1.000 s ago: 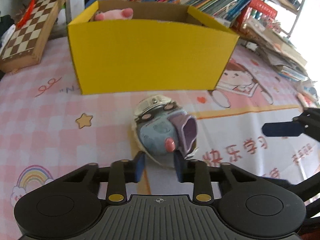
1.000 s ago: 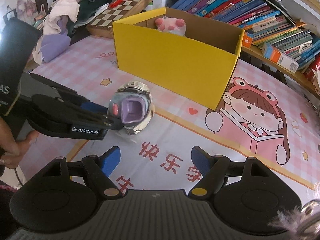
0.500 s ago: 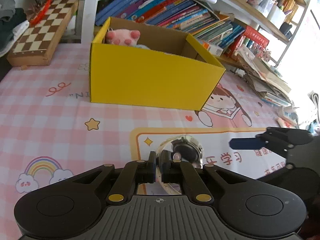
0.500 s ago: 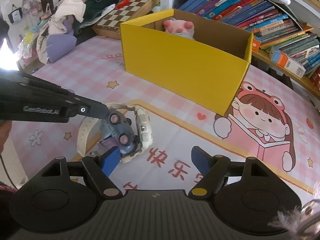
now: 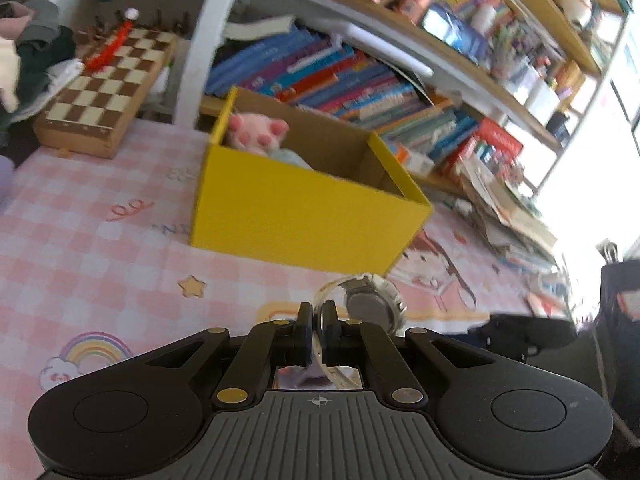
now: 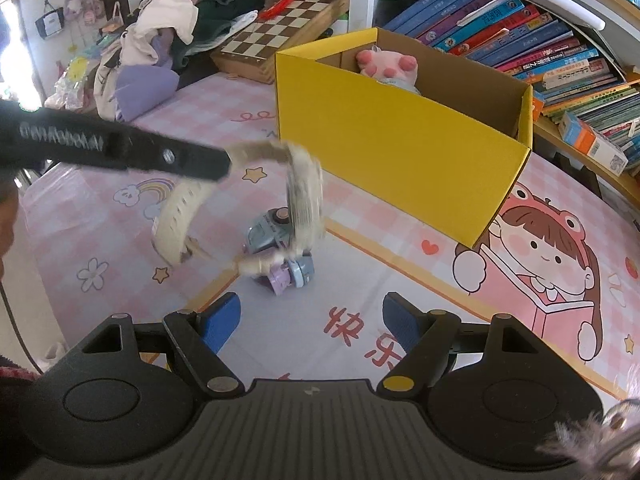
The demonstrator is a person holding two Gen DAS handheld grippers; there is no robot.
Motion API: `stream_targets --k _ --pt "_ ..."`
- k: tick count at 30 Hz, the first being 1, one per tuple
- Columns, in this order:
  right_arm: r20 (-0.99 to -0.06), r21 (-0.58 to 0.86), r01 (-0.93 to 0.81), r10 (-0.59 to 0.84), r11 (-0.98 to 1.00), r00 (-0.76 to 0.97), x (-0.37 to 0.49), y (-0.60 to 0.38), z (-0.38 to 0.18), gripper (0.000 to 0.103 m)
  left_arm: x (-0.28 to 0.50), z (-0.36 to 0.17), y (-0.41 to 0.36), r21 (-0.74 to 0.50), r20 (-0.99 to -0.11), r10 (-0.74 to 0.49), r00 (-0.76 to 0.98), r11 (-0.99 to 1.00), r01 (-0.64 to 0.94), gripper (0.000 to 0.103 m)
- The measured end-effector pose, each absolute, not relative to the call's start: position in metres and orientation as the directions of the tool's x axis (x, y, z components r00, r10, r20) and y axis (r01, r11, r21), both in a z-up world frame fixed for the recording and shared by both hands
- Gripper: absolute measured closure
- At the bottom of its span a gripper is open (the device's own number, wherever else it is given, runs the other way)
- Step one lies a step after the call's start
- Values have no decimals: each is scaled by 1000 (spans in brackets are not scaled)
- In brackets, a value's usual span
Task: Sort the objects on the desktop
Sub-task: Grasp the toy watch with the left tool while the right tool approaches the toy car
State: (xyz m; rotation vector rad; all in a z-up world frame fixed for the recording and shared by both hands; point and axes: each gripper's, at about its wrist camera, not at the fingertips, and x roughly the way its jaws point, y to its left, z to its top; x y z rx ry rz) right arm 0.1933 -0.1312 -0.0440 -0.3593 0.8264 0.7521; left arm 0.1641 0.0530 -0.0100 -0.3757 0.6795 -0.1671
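The cream watch (image 6: 298, 196), round metal case and perforated rubbery strap, hangs pinched in the left gripper (image 5: 317, 334); the right gripper (image 6: 310, 322) gapes empty.

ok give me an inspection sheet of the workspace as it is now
surface: pink checked cartoon mat covers the table.
job's things: watch with a cream strap hangs in the air, held by its strap; blue-grey toy lies on the mat below it; open yellow box behind holds a pink plush.
clutter: chessboard and a pile of clothes at the far edge.
grippers: left hand-held gripper shut on the watch strap; right hand-held gripper open, holding nothing, low near the mat.
cables: thin dark cord at the left edge, right wrist view.
surroundings: shelves of books behind the box.
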Motion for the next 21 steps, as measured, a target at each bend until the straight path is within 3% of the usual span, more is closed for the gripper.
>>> stream_targets --k 5,13,21 --pt "-772 -8 -745 469 667 429 195 -119 -46 26 154 -4 68 -384 -575 -208 792 923 -36 100" --pt "-789 -9 -765 466 644 401 210 -94 -55 39 137 -4 93 -376 -595 -111 796 914 -153 100" --pt "-812 -5 -781 454 624 367 222 -76 -64 40 130 -7 107 -364 -616 -64 785 907 -212 100"
